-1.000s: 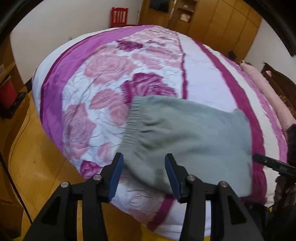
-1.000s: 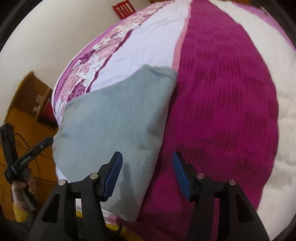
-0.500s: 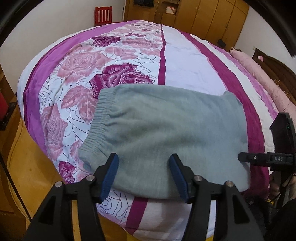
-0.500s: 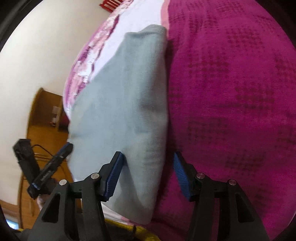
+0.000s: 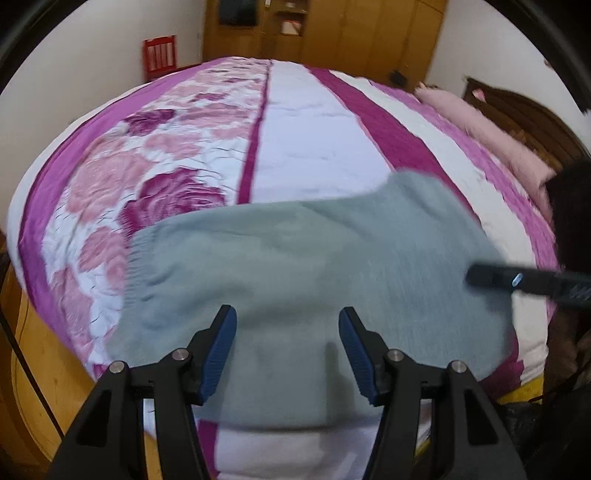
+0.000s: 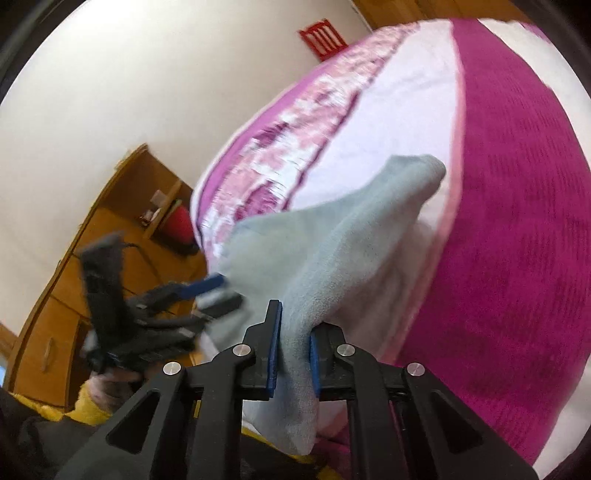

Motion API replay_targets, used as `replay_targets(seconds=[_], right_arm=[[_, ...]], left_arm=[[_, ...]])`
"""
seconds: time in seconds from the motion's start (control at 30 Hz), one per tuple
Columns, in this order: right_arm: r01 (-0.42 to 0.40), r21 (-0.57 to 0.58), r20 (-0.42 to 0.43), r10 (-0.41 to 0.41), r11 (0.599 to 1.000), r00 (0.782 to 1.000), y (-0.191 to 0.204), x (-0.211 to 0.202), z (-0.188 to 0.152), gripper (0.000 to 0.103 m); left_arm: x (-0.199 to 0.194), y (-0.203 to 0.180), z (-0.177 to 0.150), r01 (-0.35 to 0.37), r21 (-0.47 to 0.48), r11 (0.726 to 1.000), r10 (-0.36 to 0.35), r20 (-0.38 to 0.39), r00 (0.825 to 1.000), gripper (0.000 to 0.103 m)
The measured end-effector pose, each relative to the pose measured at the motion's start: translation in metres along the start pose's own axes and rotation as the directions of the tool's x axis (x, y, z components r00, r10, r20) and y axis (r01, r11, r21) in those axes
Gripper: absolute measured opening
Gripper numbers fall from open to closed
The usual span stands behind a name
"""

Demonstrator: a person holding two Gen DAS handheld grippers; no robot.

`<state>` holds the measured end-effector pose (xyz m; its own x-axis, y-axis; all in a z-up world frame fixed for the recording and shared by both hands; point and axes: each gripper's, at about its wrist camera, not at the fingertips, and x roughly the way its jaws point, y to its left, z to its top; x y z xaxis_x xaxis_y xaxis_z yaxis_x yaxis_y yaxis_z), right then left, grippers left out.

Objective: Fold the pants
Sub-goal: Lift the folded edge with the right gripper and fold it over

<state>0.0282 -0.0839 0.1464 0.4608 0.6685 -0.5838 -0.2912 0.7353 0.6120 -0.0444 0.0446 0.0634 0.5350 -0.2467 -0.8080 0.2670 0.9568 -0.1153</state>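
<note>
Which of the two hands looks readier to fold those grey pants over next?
The right. Its gripper is already clamped on the edge of the pants, which is raised off the bed. The left gripper hangs open above the cloth, gripping nothing.

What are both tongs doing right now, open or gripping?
Left tongs: open, above the grey pants, holding nothing.
Right tongs: just closed, clamped on the pants' edge.

I count two grippers, one pair of pants, one bed.

Left gripper (image 5: 287, 345) and right gripper (image 6: 293, 341) make two; one grey-green pants (image 5: 314, 266) on one quilted bed (image 5: 306, 147). Far off: one red chair (image 5: 159, 55), one wooden wardrobe (image 5: 332, 33). One pink bolster (image 5: 491, 136) far right.
</note>
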Motion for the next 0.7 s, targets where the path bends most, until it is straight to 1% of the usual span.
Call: replay_targets(seconds=[0.1,0.23,0.3,0.37,0.43,0.5,0.6,0.67,0.7], right_arm=[[-0.012,-0.022,0.004,0.012,1.0,1.0,0.014,-0.005,0.01,0.013],[0.022,-0.079,-0.02,-0.023,0.997,1.0,0.032,0.004,0.018,0.013],[0.021,-0.09,-0.026,-0.023,0.996,0.999,0.037,0.005,0.023,0.013],[0.015,-0.108,-0.03,-0.019,0.994,0.999,0.044,0.006,0.028,0.013],[0.007,-0.127,-0.04,-0.013,0.992,0.999,0.051,0.01,0.034,0.013],[0.004,-0.155,-0.055,-0.012,0.988,0.998,0.061,0.016,0.038,0.013],[-0.001,-0.199,-0.073,-0.014,0.98,0.997,0.076,0.023,0.044,0.013],[-0.004,-0.223,-0.083,-0.015,0.975,0.996,0.084,0.03,0.047,0.013],[-0.006,-0.233,-0.087,-0.015,0.972,0.996,0.088,0.033,0.049,0.013]], left_arm=[[0.016,-0.009,-0.005,-0.018,0.027,0.999,0.019,-0.048,0.999,0.061],[0.019,-0.013,-0.007,-0.032,0.048,0.998,0.034,-0.042,0.999,0.061],[0.016,-0.011,-0.008,-0.015,0.04,0.999,0.016,-0.043,0.999,0.061],[0.01,-0.008,-0.01,0.023,0.027,0.999,-0.022,-0.033,0.999,0.061],[0.007,-0.009,-0.014,0.045,0.03,0.999,-0.043,-0.038,0.998,0.061],[0.005,-0.01,-0.018,0.045,0.042,0.998,-0.043,-0.038,0.998,0.061],[-0.005,-0.004,-0.018,0.05,0.023,0.999,-0.049,-0.027,0.998,0.061],[-0.013,0.004,-0.017,0.022,0.015,1.0,-0.022,-0.013,1.0,0.061],[-0.018,0.011,-0.016,-0.014,0.015,1.0,0.014,0.001,1.0,0.061]])
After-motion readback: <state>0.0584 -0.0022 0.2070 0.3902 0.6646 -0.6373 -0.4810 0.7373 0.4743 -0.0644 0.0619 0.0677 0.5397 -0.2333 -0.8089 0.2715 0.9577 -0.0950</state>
